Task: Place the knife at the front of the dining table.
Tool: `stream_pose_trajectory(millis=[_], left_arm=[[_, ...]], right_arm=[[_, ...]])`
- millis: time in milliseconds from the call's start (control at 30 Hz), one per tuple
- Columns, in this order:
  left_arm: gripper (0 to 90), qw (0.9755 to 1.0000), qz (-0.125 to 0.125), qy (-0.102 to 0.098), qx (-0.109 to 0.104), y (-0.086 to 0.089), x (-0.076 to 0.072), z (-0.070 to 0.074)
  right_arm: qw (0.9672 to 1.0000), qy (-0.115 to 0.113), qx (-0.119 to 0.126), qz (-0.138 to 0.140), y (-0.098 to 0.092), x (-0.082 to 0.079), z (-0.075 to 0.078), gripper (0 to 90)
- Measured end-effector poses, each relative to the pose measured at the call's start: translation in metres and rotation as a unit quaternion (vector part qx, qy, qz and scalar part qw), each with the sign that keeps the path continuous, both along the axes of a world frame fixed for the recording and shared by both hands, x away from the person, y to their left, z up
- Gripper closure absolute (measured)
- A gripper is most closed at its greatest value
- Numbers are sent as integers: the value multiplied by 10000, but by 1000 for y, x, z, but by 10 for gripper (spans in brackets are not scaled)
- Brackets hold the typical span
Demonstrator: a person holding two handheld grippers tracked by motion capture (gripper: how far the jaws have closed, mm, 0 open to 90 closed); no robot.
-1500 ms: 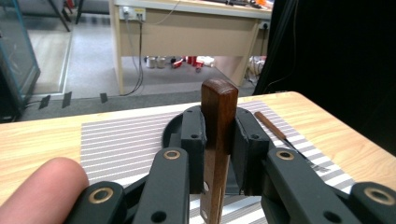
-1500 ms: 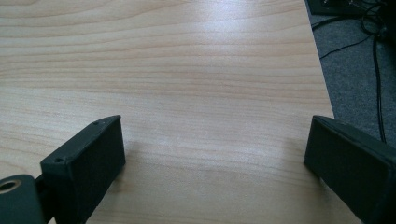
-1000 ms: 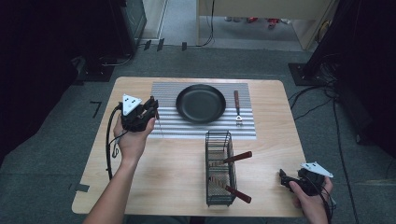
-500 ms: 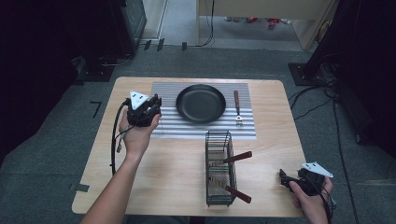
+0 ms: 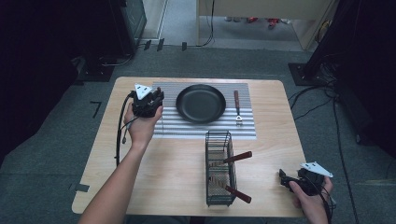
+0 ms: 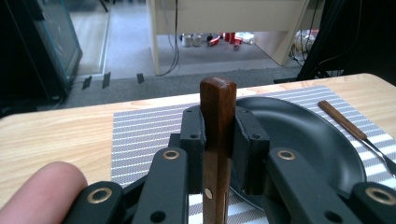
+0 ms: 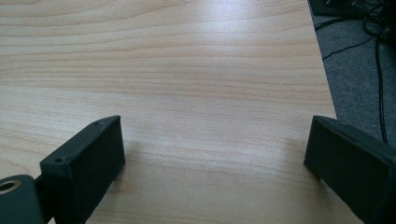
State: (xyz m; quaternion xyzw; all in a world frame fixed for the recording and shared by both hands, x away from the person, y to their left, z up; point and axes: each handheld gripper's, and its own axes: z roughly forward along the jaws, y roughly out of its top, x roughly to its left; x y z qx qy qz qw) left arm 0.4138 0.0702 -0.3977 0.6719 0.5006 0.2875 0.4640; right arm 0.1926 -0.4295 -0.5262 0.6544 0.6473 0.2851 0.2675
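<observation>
Gripping one wooden utensil handle (image 6: pixel 217 116) in left gripper (image 6: pixel 218 135) beside one black pan (image 5: pixel 201 103), right gripper (image 7: pixel 215 154) wide and empty, no legible writing, two handles in wire basket (image 5: pixel 219 198), one fork (image 5: pixel 237 106) on striped mat (image 5: pixel 205 128).

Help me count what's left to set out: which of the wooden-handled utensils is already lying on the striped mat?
The fork right of the black pan. One utensil is clamped in the left gripper; two stand in the wire basket.
</observation>
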Motion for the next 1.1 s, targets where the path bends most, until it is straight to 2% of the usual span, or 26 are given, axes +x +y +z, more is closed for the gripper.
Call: stream_pose_trajectory(millis=[67,100,133,167,233,267,300,333,400,467,533,600,700,767,800,833,900,933,1100], left_arm=[[769,9999,45,94,-20,0,11,-3],[768,9999,45,94,-20,0,11,-3],[768,9998,78,176,-73,0,21,-7],[767,9998,78,176,-73,0,21,-7],[766,9995,129,273,-124,-1,30,-10],[765,9990,174,366,-167,-2,40,-15],[765,9990,174,366,-167,-2,40,-15],[765,9985,222,458,-207,-3,48,-20],[766,9981,235,504,-251,-4,53,-23],[766,9971,314,608,-337,-7,63,-31],[766,9969,359,628,-321,-8,66,-33],[765,9959,552,686,-185,-14,74,-41],[765,9951,621,763,-121,-17,80,-46],[764,9936,687,895,-86,-20,90,-55],[764,9936,687,895,-86,-20,90,-55],[764,9920,758,1004,-82,-21,98,-62],[764,9904,820,1110,-83,-21,104,-66],[764,9904,820,1110,-83,-21,104,-66],[764,9861,995,1325,-82,-21,122,-79]], right_arm=[[10000,0,1,0,0,0,0,45],[10000,0,1,0,0,0,0,45],[10000,-1,1,3,0,0,0,45],[10000,-1,1,3,0,0,0,45],[10000,-3,5,3,0,0,0,45],[10000,-4,-2,11,0,0,0,45],[10000,-4,-2,11,0,0,0,45],[10000,-4,5,4,0,0,0,45],[10000,-4,4,4,0,0,0,45],[10000,-7,2,9,0,0,0,45],[10000,-5,0,19,0,0,0,45],[10000,-4,1,26,0,0,0,45],[10000,-4,0,28,0,0,0,45],[10000,-4,2,27,0,0,0,45],[10000,-4,2,27,0,0,0,45],[10000,-5,3,29,0,0,0,45],[10000,-6,3,30,0,0,0,45],[10000,-6,3,30,0,0,0,45],[10000,-8,13,26,0,0,0,45]])
